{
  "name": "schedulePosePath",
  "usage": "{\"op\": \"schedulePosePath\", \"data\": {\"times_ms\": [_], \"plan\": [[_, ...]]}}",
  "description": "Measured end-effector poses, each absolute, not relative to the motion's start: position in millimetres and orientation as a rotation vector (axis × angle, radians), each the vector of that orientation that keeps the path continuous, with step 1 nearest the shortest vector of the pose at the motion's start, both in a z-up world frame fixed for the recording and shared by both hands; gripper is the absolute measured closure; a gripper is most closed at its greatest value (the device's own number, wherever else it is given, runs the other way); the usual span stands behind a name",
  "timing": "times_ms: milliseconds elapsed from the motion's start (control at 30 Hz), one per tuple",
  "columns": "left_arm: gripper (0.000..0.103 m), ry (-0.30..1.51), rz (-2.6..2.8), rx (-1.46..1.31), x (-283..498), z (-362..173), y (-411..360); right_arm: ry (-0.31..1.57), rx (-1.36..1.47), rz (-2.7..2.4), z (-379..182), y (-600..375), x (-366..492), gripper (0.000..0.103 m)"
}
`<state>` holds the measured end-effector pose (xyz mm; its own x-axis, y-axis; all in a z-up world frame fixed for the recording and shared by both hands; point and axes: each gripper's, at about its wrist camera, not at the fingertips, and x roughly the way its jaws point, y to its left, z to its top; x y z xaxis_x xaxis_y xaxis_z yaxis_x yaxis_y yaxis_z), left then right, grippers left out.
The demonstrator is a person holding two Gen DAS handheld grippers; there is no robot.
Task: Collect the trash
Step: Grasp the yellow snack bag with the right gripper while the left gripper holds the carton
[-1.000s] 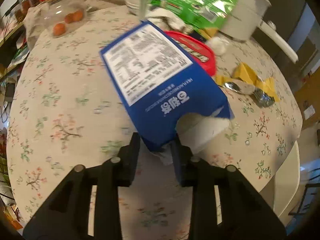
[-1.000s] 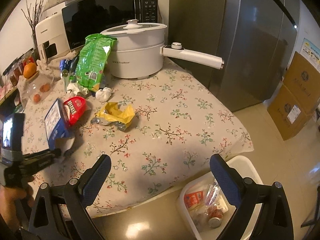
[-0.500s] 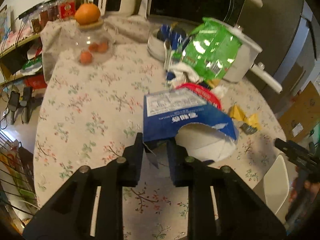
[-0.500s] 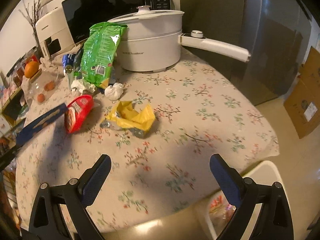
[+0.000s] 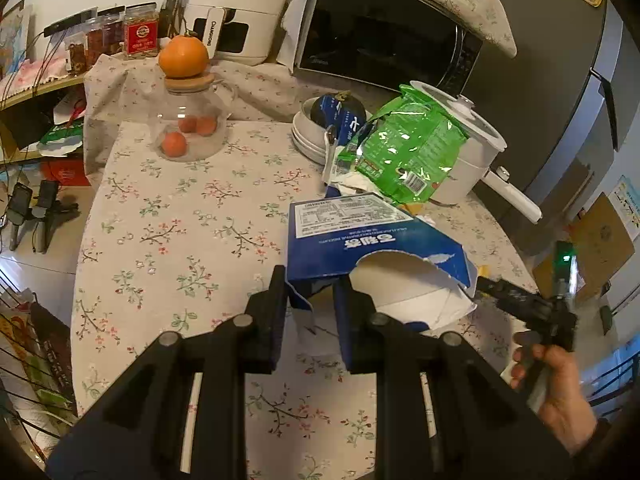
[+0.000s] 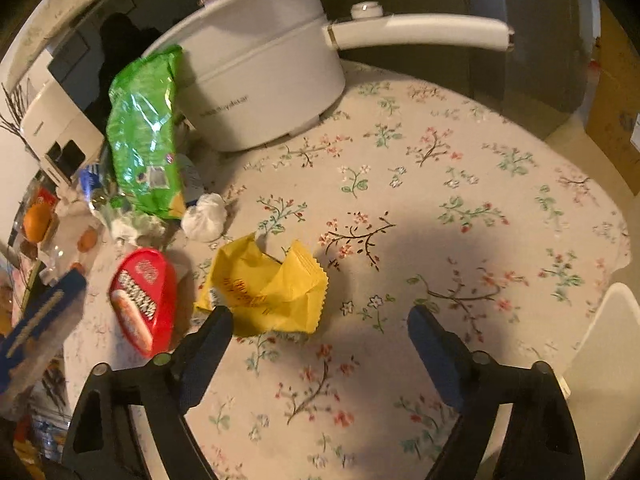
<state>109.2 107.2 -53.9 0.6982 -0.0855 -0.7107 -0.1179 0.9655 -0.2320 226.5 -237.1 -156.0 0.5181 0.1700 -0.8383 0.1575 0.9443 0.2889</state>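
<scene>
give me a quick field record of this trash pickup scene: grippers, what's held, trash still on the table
left gripper: shut on torn blue carton, lifted off the table
right gripper: open, jaws have just been closing, nothing between the pads; yellow wrapper lies just ahead
trash on floral tablecloth: yellow wrapper, red packet, crumpled white tissue, green bag
not trash: white electric pot

Your torn blue carton hangs tilted above the tablecloth, white inside showing. The crumpled yellow wrapper lies flat beside the red packet; beyond them sit a white paper wad and an upright green bag.
</scene>
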Motion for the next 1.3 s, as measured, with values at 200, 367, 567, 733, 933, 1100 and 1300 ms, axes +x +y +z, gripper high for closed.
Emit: {"op": "schedulePosePath", "data": {"times_ms": [200,367,567,733,933,1100,1300], "plan": [[0.079,0.811,0.007,-0.269,112.4,-55.9,103.9,1.057,0.346,0.071,-169.6,-232.5,233.2,0.058],[0.079,0.806,-0.008,-0.258,110.9,-53.7,96.7,1.068,0.349,0.119,-167.5,-233.1,229.9,0.096],[0.079,0.801,-0.030,-0.262,107.7,-50.8,89.6,1.029,0.333,0.144,-145.1,-241.8,218.2,0.100],[0.079,0.795,-0.063,-0.256,105.4,-46.7,82.0,0.973,0.348,0.152,-127.5,-258.7,210.3,0.099],[0.079,0.802,-0.093,-0.270,108.8,-46.4,76.8,0.959,0.392,0.115,-130.2,-264.5,220.8,0.028],[0.079,0.813,-0.102,-0.275,114.3,-47.3,73.2,1.009,0.341,0.152,-148.3,-241.9,243.5,0.043],[0.079,0.824,-0.104,-0.292,118.1,-48.7,72.6,1.051,0.468,0.217,-178.2,-243.1,253.5,0.075]]}}
